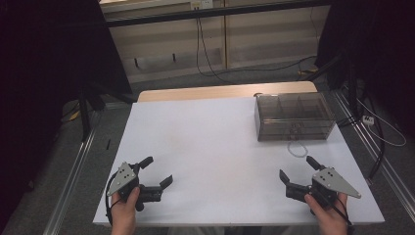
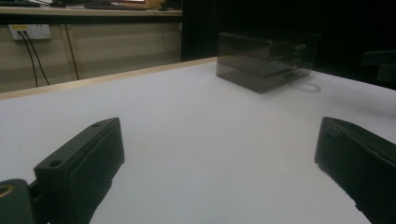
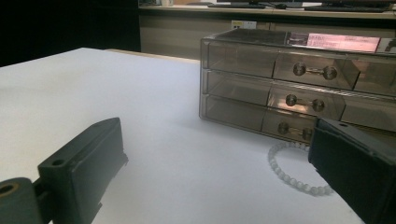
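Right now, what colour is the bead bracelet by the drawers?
White: the small round-bead bracelet, clearest in the right gripper view.

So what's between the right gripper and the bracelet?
Nothing: bare white table separates the right gripper from the bracelet, seen in the high view.

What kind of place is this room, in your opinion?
Probably a lab or workshop set up for recording, not a home. A plain white table stands between metal frame rails on grey carpet, loose cables run down the back wall from a socket, and dark curtains hang at both sides.
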